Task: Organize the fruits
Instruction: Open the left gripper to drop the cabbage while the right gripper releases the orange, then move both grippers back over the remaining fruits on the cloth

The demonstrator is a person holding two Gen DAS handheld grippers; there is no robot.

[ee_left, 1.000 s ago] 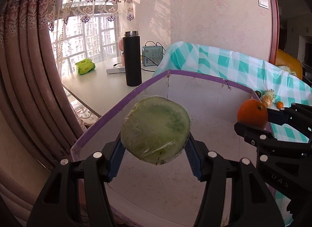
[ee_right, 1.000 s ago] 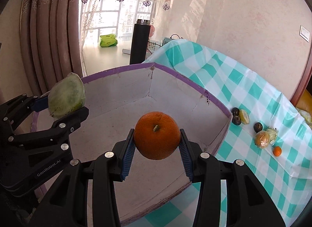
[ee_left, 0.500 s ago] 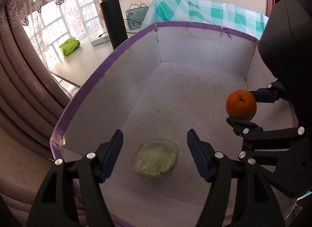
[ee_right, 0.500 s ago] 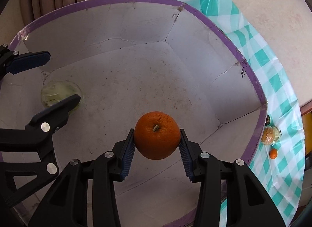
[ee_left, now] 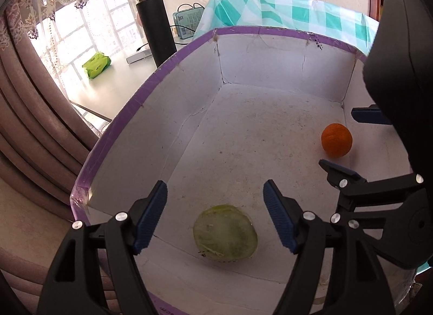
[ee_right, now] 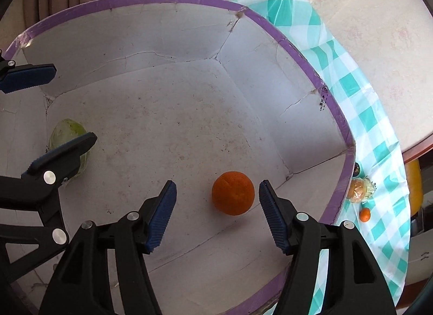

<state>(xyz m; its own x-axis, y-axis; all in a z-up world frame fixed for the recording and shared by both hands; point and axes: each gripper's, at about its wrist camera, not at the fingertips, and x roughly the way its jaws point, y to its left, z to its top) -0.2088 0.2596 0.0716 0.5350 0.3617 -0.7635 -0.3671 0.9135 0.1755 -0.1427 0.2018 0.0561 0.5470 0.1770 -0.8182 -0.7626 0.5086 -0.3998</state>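
A white cardboard box with a purple rim (ee_left: pixel 121 114) (ee_right: pixel 286 41) fills both views. On its floor lies a pale green wrapped fruit (ee_left: pixel 225 233) (ee_right: pixel 69 136), below my left gripper (ee_left: pixel 215 206), whose jaws are opening with no pad touching it. An orange (ee_right: pixel 233 193) (ee_left: pixel 336 140) rests on the box floor under my right gripper (ee_right: pixel 216 206), its jaws also opening and clear of the fruit. Each gripper shows at the edge of the other's view.
Outside the box, on the teal checked cloth (ee_right: pixel 360 93), lie a wrapped fruit (ee_right: pixel 358 189), a small orange (ee_right: pixel 364 214) and a dark fruit. A black flask (ee_left: pixel 156 28), a green packet (ee_left: pixel 96 63) and a small device stand on the table behind. Curtains hang at the left.
Both grippers tipped down into the box. The left let the green fruit drop to the floor first; the right then let go of the orange, which now lies on the floor.
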